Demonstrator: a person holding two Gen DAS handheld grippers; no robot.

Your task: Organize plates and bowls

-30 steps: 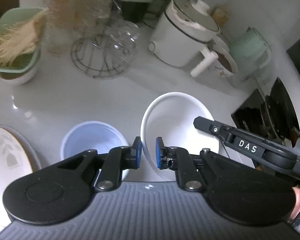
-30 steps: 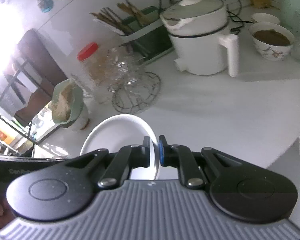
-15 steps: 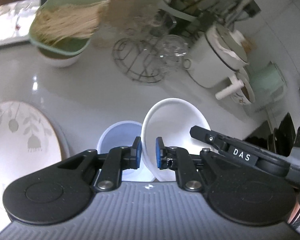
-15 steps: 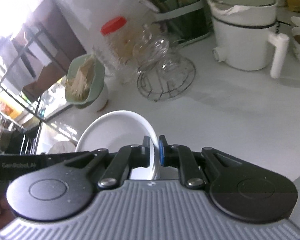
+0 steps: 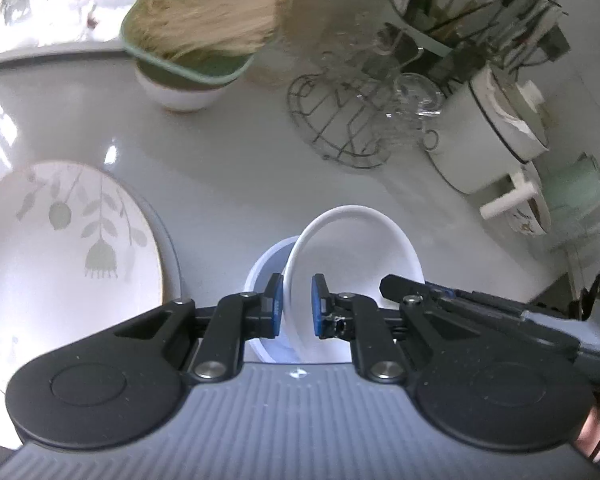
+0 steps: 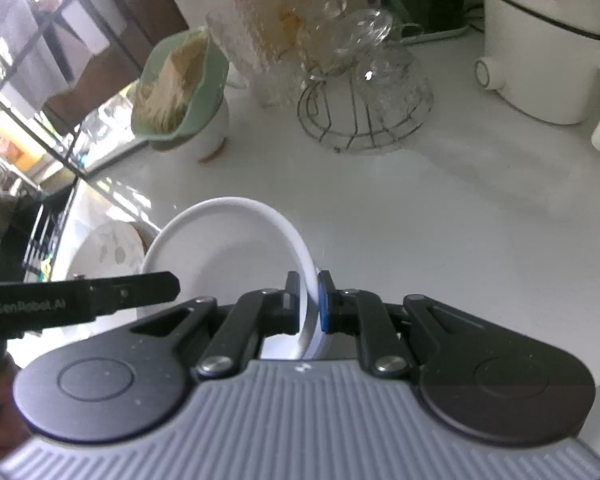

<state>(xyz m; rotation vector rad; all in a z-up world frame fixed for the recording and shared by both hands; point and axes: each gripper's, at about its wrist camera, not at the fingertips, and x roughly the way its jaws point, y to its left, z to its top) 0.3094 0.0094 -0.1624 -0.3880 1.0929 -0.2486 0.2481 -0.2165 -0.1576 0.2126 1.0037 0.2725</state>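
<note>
My blue pads (image 5: 277,300) look rubbery and matt against the smooth, glossy white bowl (image 5: 356,240). The counter (image 5: 228,160) shines like polished stone. The rack (image 6: 364,120) is thin bare wire holding clear glass.

1. Glossy white countertop (image 5: 228,168), streaked with bright reflections.
2. Strong daylight from the upper left, washing out that corner of the right wrist view.
3. Dark metal shelving (image 6: 40,92) beside the counter's left edge.
4. White wall (image 5: 592,32) behind.
</note>
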